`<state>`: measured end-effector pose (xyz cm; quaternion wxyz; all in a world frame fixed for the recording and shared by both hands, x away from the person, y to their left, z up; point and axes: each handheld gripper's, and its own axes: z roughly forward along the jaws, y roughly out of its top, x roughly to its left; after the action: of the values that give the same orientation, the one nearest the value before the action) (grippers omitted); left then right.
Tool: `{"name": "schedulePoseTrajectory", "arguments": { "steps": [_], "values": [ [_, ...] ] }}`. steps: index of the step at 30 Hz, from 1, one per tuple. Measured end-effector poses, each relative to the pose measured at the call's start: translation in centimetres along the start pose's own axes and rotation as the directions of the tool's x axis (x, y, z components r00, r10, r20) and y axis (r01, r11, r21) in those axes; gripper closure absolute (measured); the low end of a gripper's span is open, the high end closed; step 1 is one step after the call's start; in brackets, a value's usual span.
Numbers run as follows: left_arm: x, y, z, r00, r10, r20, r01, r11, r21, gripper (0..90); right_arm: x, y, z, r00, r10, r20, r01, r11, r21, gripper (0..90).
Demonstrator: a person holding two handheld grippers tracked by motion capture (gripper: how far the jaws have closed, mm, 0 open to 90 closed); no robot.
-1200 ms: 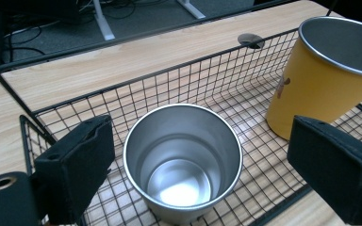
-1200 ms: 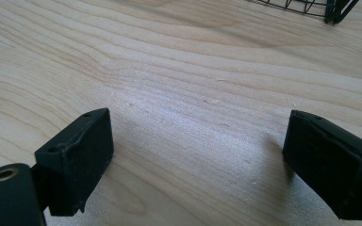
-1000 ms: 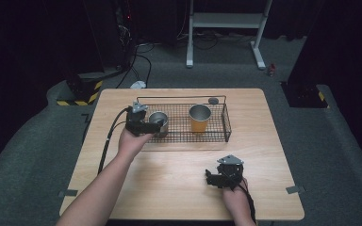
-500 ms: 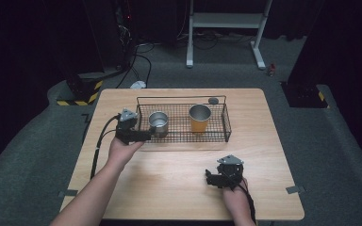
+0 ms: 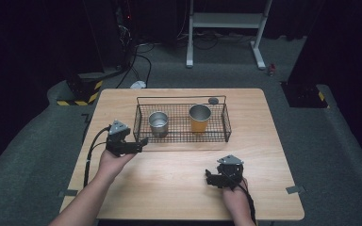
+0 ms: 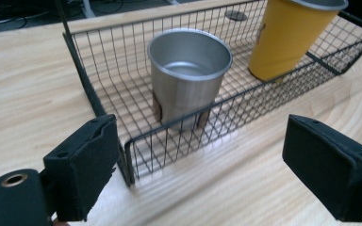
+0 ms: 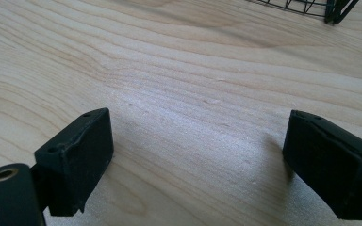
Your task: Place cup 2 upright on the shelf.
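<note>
since the steel cup point(image 5: 158, 124) already stands in the wire basket point(image 5: 226, 123), the left gripper point(image 5: 140, 142), jaws apart and just closing on nothing, hangs at its eight o'clock; the right gripper point(image 5: 208, 178) rests agape.

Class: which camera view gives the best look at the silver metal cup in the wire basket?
The left gripper view: the silver metal cup is close, its inside visible. The high view shows it small, inside the black wire basket.

Steel cup point(image 6: 188, 75): brushed metal, satin sheen. Yellow cup point(image 6: 287, 37): smooth, matt. Basket point(image 6: 103, 101): dark wire mesh. Worktop point(image 7: 179, 94): pale grained wood, slight gloss. My jaws: matt black pads.
</note>
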<state>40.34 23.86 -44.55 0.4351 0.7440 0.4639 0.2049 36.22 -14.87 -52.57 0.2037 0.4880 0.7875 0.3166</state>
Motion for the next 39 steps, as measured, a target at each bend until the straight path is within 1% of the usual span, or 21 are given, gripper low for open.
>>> {"name": "schedulePoseTrajectory", "arguments": {
  "steps": [3, 8, 14, 19, 20, 22, 24, 25, 26, 27, 32, 39],
  "values": [
    [0.1, -0.9, -0.4, 1.0000, 0.007, 0.004, -0.007, 0.9999, 0.008, 11.8, 0.0, 0.0, 0.0, 1.0000, 0.000, 0.000, 0.000, 1.000, -0.001, 8.8],
    [0.3, -2.6, -0.8, 1.0000, -0.001, 0.006, 0.001, 0.9997, 0.026, 11.7, 0.0, 0.0, 0.0, 1.0000, 0.000, 0.000, 0.000, 1.000, -0.001, 8.9],
    [0.4, -5.1, -0.8, 0.9999, 0.002, 0.013, -0.003, 0.9970, 0.077, 11.4, 0.0, 0.0, 0.0, 1.0000, 0.002, 0.001, -0.002, 1.000, -0.001, 8.9],
    [0.3, -7.2, -0.5, 0.9998, 0.010, 0.016, -0.012, 0.9914, 0.130, 10.6, 0.0, 0.0, 0.0, 1.0000, 0.002, 0.001, -0.002, 1.000, 0.001, 8.9],
    [0.3, -7.7, -0.5, 0.9996, 0.025, 0.010, -0.026, 0.9891, 0.145, 10.5, 0.0, 0.0, 0.0, 1.0000, 0.002, 0.001, -0.002, 1.000, -0.001, 8.9],
    [0.2, -8.6, -0.4, 0.9995, 0.032, 0.002, -0.032, 0.9852, 0.168, 10.0, 0.0, 0.0, 0.0, 1.0000, 0.002, 0.001, -0.002, 1.000, 0.001, 8.9],
    [0.0, -9.2, -0.3, 0.9978, 0.065, -0.012, -0.062, 0.9806, 0.186, 9.5, 0.0, 0.0, 0.0, 1.0000, 0.002, 0.001, -0.002, 1.000, 0.001, 8.9],
    [-0.1, -9.7, -0.2, 0.9959, 0.086, -0.025, -0.080, 0.9771, 0.197, 8.9, 0.0, 0.0, 0.0, 1.0000, 0.003, 0.001, -0.003, 1.000, -0.001, 8.9],
    [-0.2, -10.1, -0.1, 0.9931, 0.113, -0.029, -0.105, 0.9722, 0.210, 7.8, 0.0, 0.0, 0.0, 1.0000, 0.002, 0.001, -0.002, 1.000, -0.001, 8.8],
    [-0.4, -10.2, -0.2, 0.9932, 0.112, -0.030, -0.104, 0.9727, 0.207, 4.2, 0.0, 0.0, 0.0, 1.0000, 0.002, 0.001, -0.002, 1.000, -0.001, 8.9],
    [-0.4, -10.2, -0.1, 0.9939, 0.104, -0.037, -0.095, 0.9738, 0.207, 3.6, 0.0, 0.0, 0.0, 1.0000, -0.002, 0.001, 0.002, 1.000, 0.000, 8.9],
    [-0.3, -10.2, -0.1, 0.9942, 0.103, -0.031, -0.095, 0.9746, 0.203, 3.6, 0.0, 0.0, 0.0, 1.0000, -0.002, 0.001, 0.002, 1.000, -0.001, 8.9]
  ]
}}
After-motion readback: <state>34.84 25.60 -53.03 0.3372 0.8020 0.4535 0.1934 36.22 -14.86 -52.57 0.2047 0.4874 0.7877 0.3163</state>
